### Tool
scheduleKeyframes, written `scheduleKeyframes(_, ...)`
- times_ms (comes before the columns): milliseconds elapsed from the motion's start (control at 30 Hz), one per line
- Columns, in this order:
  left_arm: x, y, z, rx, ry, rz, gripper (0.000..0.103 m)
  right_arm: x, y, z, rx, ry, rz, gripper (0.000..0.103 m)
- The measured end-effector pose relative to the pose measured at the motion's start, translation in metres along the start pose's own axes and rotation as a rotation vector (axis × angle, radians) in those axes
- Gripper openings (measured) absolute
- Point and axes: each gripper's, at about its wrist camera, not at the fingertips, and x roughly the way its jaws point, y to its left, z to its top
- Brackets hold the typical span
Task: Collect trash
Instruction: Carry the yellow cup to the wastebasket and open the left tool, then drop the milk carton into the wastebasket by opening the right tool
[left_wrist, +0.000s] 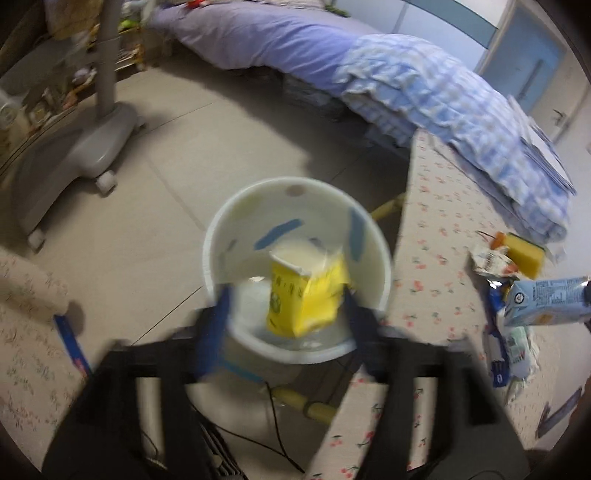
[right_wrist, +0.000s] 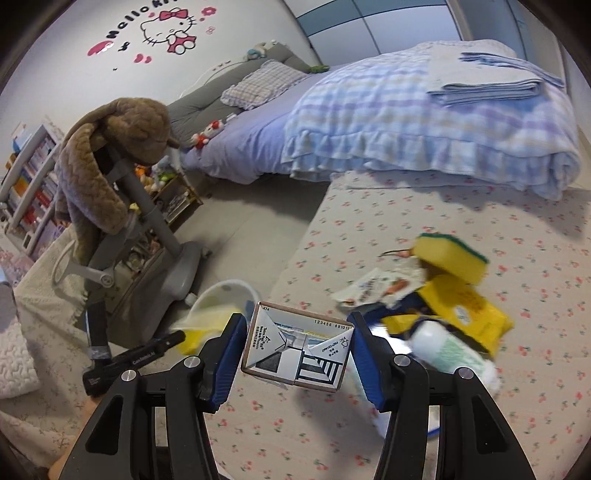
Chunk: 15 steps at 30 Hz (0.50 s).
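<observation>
My left gripper spread wide above the white bin, yellow carton inside it, my right gripper clamping the milk carton over the cherry-print table, sponge nearby.

Yellow carton between the spread jaws, inside white bin.

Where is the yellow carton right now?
In the left wrist view the yellow carton sits in the white bin on the floor, between the open fingers of the left gripper, beside the cherry-print table.
</observation>
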Motion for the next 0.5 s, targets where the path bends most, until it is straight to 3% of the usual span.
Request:
scheduleKeyframes(267,-0.009,0.039,-0.005,-0.03,0.003,0.145,0.096,0.064,0.04,-0.006,-0.028,0.033,0.04,0.057)
scheduleKeyframes(367,-0.011,0.051,-0.006,-0.026,0.0,0.19,0.097,0.086,0.051,-0.009,-0.039,0.033,0.04,0.057)
scheduleKeyframes(500,-0.015,0.058,-0.005,-0.028,0.008,0.181,0.097,0.109,0.064,-0.01,-0.057,0.035,0.042,0.057)
